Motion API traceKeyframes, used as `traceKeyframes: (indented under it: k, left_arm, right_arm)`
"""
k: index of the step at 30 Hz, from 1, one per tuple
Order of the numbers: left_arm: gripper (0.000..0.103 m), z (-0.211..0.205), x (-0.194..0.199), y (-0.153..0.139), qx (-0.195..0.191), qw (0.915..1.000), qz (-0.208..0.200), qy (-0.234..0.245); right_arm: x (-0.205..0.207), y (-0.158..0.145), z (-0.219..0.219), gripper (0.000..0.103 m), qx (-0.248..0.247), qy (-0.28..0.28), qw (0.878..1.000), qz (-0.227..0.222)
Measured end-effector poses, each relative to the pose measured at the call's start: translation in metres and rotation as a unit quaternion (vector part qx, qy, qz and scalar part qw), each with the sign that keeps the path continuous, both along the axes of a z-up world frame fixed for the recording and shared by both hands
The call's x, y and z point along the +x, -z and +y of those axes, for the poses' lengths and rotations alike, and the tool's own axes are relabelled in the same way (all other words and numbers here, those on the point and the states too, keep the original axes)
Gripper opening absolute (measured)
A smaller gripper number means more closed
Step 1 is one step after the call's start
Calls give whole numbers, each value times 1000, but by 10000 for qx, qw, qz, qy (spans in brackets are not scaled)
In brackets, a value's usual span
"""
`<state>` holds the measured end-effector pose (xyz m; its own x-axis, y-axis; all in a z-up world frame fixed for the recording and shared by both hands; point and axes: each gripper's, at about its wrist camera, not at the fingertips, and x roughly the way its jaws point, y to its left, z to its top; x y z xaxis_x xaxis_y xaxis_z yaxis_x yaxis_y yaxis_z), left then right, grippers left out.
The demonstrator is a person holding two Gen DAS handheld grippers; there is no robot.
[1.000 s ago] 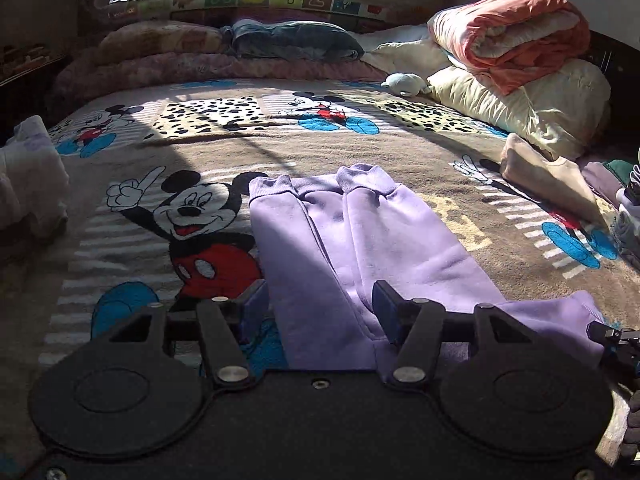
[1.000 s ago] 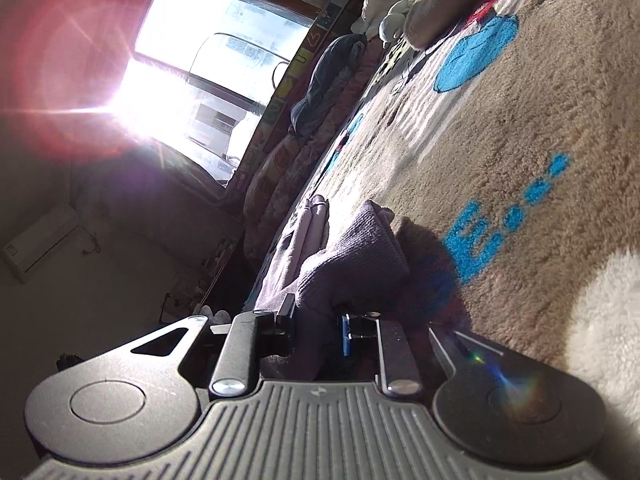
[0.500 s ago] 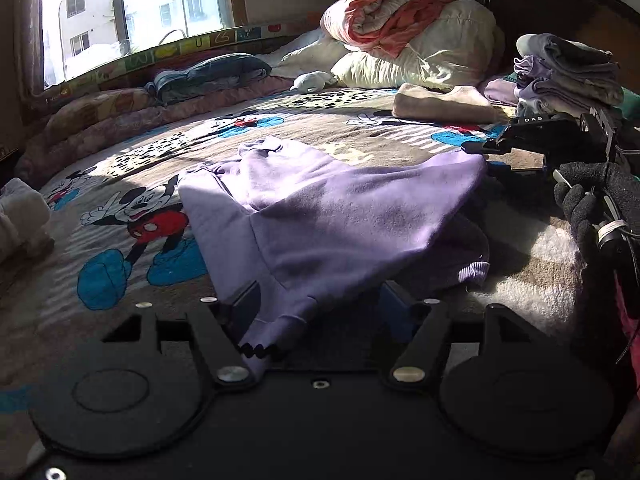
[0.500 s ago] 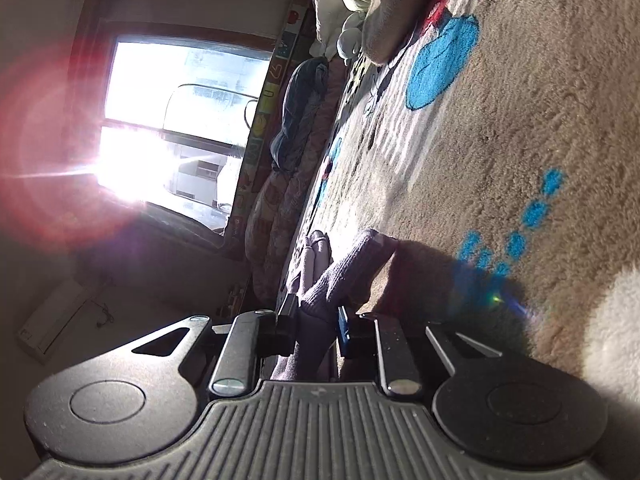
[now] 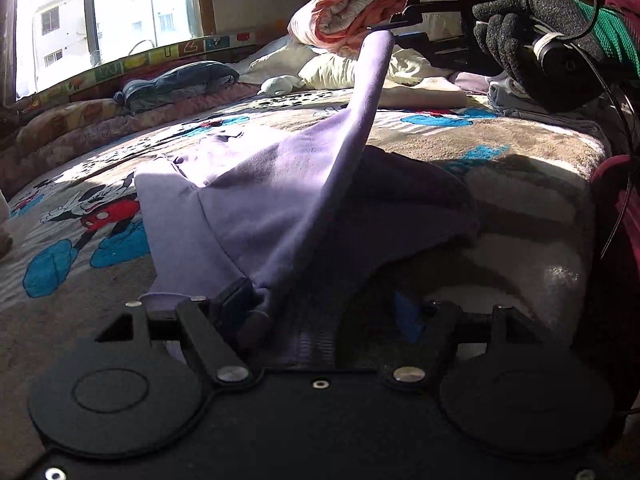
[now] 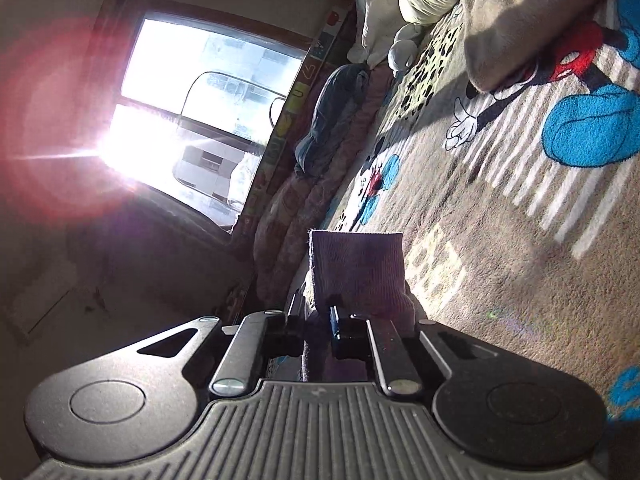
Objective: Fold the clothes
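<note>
Here, purple garment (image 5: 288, 184) stretched between right gripper (image 6: 314, 316), left gripper (image 5: 324, 312)

One purple garment (image 5: 256, 184) lay on the bed, and one cartoon-mouse blanket (image 5: 500, 136) covered the mattress. Two grippers were in play: the left gripper (image 5: 324, 312) and the right gripper (image 6: 314, 320), the latter held by one dark knitted glove (image 5: 516, 36). One rolled orange quilt (image 5: 352, 4) sat on one cream pillow (image 5: 332, 72). One blue-grey bundle of cloth (image 5: 180, 82) lay by the one window (image 5: 100, 16), and one small pale soft toy (image 5: 280, 84) sat near it.
</note>
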<state>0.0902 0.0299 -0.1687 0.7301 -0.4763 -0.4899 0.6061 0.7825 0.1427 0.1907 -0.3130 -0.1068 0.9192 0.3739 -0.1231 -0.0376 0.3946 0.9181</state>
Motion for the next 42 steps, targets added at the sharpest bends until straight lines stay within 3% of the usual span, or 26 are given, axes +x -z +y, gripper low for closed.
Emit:
traceKeyframes:
  k: [7,14,22,28,31,34,37,38,39,40,42]
  left_arm:
    - [80,12,3,-11,-604,9978,269,-20]
    - [80,28,12,-22,-1258,9900,641,-9]
    - [79,41,11,-26,-1216,9898,741,13]
    - [80,42,13,-24,-1110,9903,825,136]
    - [80,46,17,-24,-1224,9880,937,121]
    - [80,51,22,-26,-1409,9835,1122,145]
    - [80,52,25,-26,-1485,9812,1218,157]
    - [80,52,25,-27,-1496,9809,1229,154]
    - [80,52,26,-27,-1500,9809,1233,152]
    - [80,51,26,-27,-1503,9808,1236,149]
    - [80,50,26,-27,-1475,9813,1226,150]
  right_arm:
    - [30,-38,35,13,-467,-201,9987,-65]
    - [67,-63,71,12,-870,-385,9955,-31]
    - [111,-73,100,12,-1214,-389,9917,149]
    - [135,-75,123,5,-1455,-578,9876,148]
    - [144,-76,134,5,-1681,-671,9834,134]
    - [150,-79,139,5,-2192,-967,9708,92]
    - [156,-78,149,10,-3204,-1329,9376,258]
    - [160,-74,153,17,-3457,-1466,9258,436]
    - [163,-69,156,33,-3703,-1599,9130,612]
    - [166,-65,160,41,-3849,-1667,9047,746]
    - [168,-58,168,48,-4002,-1806,8946,833]
